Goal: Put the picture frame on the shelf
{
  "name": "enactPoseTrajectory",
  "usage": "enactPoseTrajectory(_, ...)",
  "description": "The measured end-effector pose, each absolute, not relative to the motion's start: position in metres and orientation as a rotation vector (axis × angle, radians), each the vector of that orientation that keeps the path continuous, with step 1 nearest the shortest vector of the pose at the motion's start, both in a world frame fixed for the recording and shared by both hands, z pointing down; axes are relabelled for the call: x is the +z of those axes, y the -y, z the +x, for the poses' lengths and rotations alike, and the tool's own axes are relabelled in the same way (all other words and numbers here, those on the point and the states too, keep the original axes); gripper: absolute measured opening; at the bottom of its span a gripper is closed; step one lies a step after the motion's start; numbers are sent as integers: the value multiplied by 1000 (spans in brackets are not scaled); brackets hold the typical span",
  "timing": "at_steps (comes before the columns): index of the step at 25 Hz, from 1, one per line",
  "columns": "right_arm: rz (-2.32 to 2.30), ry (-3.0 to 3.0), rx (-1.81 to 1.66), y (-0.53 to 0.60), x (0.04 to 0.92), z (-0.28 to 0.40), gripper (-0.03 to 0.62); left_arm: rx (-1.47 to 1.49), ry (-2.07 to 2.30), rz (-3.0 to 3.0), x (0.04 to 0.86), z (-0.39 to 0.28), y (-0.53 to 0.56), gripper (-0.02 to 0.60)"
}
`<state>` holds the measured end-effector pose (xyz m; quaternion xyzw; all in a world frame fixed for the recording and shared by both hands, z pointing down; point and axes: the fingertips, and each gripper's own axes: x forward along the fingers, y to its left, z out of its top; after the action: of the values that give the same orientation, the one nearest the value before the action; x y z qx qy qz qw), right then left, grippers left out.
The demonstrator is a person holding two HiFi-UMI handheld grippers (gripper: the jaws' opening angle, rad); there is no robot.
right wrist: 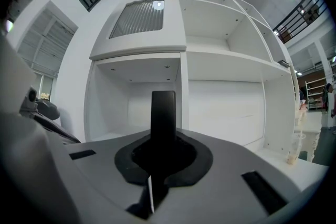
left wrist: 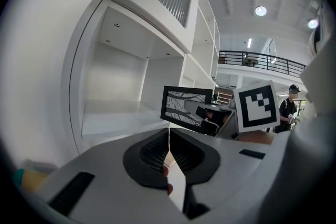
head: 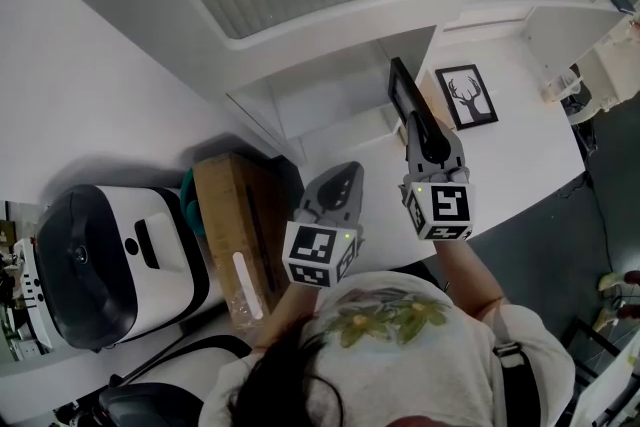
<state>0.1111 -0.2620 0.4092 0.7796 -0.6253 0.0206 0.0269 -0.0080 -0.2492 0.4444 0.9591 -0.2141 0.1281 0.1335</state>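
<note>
Picture frame (head: pixel 403 95), black-edged, is being gripped at its lower end by the right gripper (head: pixel 418 130), whose jaws are clamping onto it. In the right gripper view the frame (right wrist: pixel 163 113) is standing upright and edge-on between the jaws of that gripper (right wrist: pixel 163 139). It is hanging in the air in front of the white shelf (head: pixel 330 100), level with an open lower compartment (right wrist: pixel 131 97). The left gripper (head: pixel 343 177) is hovering just beside the right one; its own view (left wrist: pixel 169 136) is showing jaws pressed together with nothing between them. A second frame (head: pixel 467 95), bearing a deer print, is lying flat on the desk (head: pixel 530 165). A cardboard box (head: pixel 235 215) is standing at the left.
</note>
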Motion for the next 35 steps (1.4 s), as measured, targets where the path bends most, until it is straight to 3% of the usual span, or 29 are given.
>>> enactPoseTrajectory(35, 2386, 1953, 116, 299, 419, 117, 37, 383, 636, 2747, 454, -10, 264, 32)
